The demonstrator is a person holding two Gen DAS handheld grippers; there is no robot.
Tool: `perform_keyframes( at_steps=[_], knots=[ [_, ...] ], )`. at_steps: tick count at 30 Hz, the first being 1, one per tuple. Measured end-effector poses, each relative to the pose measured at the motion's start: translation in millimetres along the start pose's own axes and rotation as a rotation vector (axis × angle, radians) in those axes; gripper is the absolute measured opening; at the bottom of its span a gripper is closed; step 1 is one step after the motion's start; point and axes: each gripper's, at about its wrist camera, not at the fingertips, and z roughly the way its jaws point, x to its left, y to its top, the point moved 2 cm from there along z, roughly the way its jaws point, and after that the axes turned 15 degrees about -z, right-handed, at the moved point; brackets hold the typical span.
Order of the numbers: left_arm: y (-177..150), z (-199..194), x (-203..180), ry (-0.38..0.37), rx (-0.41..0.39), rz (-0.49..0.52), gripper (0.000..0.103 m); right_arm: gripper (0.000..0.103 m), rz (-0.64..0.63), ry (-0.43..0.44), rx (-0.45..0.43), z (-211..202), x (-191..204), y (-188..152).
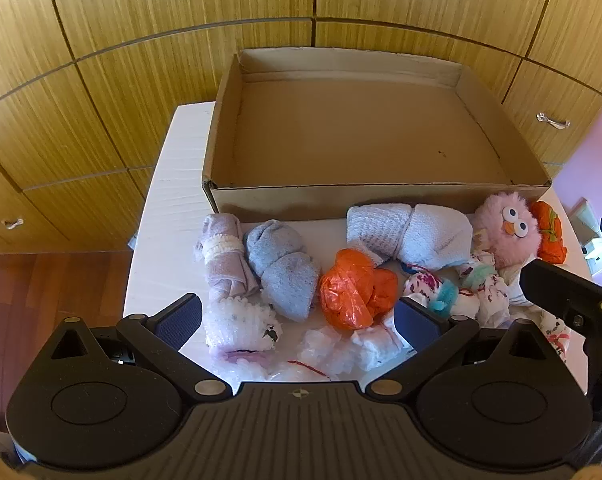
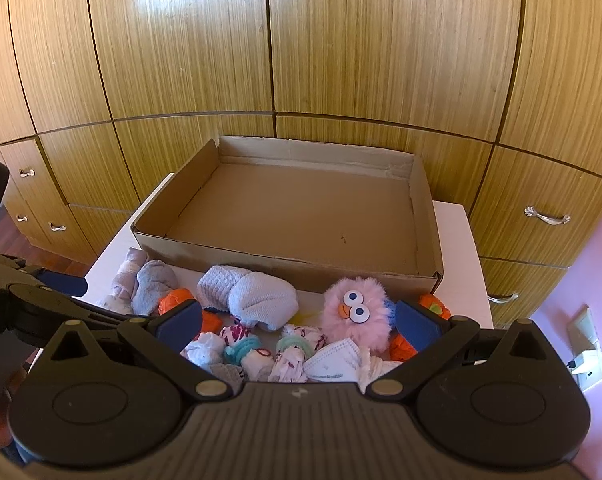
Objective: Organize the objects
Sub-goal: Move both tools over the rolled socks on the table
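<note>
An empty cardboard box stands at the back of a white table. In front of it lie rolled cloths: a lilac roll, a grey sock bundle, a pale blue towel roll, an orange plastic bag, a pink fuzzy toy with eyes, and small white floral bundles. My left gripper is open above the near bundles, holding nothing. My right gripper is open above the floral bundles and toy.
Wooden cabinets with metal handles stand behind the table. An orange tied bundle lies at the right by the toy. A white face mask lies near the right gripper. A pink wall with a socket is at the right.
</note>
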Motion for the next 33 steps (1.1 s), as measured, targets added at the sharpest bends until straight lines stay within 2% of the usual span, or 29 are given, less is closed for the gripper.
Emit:
perform_keyframes(
  at_steps=[15, 24, 27, 29, 33],
  knots=[
    [-6, 3, 0, 0.01, 0.002, 0.022, 0.102, 0.103, 0.008, 0.008, 0.005, -1, -1, -5],
    [-11, 1, 4, 0.007, -0.003, 0.028, 0.102, 0.103, 0.011, 0.009, -0.02, -9, -2, -11],
    [-16, -2, 5, 0.004, -0.017, 0.046, 0.102, 0.103, 0.001, 0.012, -0.05, -17, -1, -13],
    [-25, -10, 10, -0.02, -0.054, 0.061, 0.102, 0.103, -0.018, 0.016, -0.096, -28, 1, -19],
    [-58, -30, 29, -0.083, -0.124, 0.094, 0.102, 0.103, -0.066, 0.031, -0.207, -51, 12, -52]
  ],
)
